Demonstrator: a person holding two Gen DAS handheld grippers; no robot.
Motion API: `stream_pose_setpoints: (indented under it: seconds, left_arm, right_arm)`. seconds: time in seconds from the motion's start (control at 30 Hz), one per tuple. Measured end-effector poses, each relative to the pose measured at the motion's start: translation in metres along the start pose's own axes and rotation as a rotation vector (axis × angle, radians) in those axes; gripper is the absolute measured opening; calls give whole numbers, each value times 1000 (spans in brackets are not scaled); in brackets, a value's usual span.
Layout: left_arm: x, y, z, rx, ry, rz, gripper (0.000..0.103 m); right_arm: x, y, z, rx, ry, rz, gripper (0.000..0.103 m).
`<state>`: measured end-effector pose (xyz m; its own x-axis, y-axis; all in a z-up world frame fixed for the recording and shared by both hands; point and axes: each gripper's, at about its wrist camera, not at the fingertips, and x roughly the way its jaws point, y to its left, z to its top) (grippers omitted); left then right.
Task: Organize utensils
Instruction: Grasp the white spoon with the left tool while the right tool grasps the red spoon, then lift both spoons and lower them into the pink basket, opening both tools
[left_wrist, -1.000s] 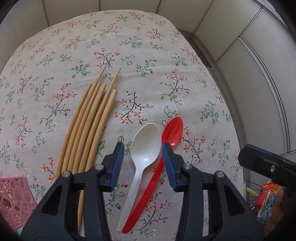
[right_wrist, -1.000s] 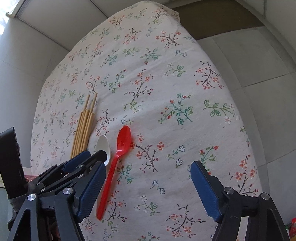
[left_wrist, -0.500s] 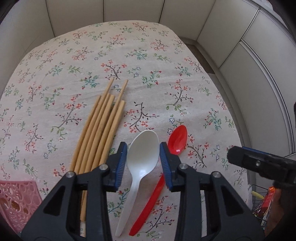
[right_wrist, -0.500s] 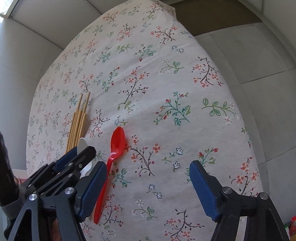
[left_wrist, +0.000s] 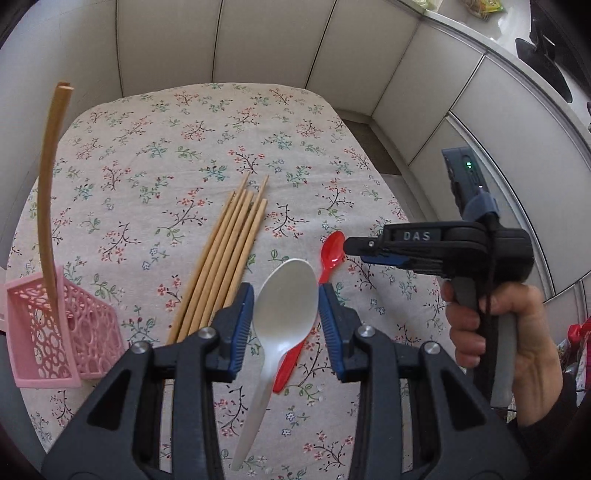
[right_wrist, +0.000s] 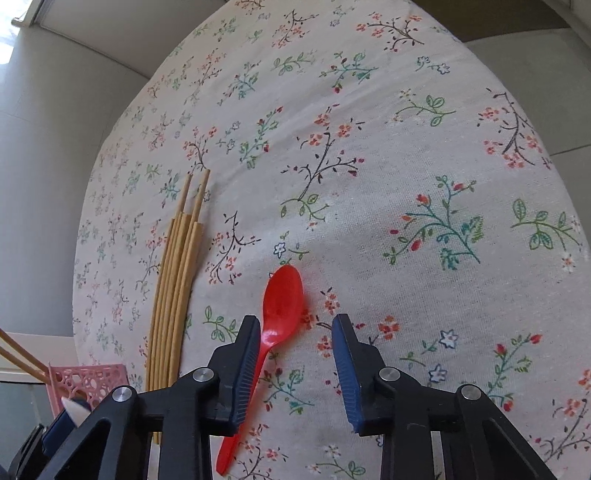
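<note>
The left gripper (left_wrist: 285, 325) closed on the white spoon (left_wrist: 284, 325) and raised it off the tablecloth (left_wrist: 207, 147). The right gripper (right_wrist: 295, 354) narrowed and dropped over the red spoon (right_wrist: 282, 302).

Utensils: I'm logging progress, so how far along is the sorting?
Done: a chopstick pair stands in the pink basket. In hand: the left gripper holds the white spoon lifted. Left: the red spoon, between the right gripper's open fingers, and the chopstick bundle.

White spoon (left_wrist: 286, 314), red spoon (right_wrist: 279, 310), pink basket (left_wrist: 55, 332), floral cloth (right_wrist: 369, 184), tan chopsticks (left_wrist: 229, 254).
</note>
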<state>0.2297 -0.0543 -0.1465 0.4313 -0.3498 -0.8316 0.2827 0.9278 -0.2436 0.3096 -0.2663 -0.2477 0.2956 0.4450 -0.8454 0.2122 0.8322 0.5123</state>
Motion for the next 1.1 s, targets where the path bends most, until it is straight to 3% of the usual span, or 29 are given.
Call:
stream_pose_setpoints:
  seconds: [0.3, 0.37, 0.4, 0.47, 0.63, 1.1]
  left_arm:
    - [1, 10, -11, 8, 23, -3, 38]
    - [1, 13, -11, 5, 18, 6, 38]
    - [1, 16, -10, 2, 15, 10, 38]
    - [0, 20, -10, -3, 12, 15, 38]
    - [-7, 27, -13, -6, -4, 31, 38]
    - [-51, 23, -20, 35, -150, 29, 38]
  right_arm:
    - [17, 15, 8, -70, -52, -89, 29]
    - [19, 21, 6, -116, -70, -128, 20]
    - [21, 23, 4, -137, -70, -147, 9]
    - [23, 26, 1, -161, -77, -155, 6]
    - [13, 29, -6, -175, -100, -141, 3]
    - [-73, 67, -49, -248, -314, -68, 1]
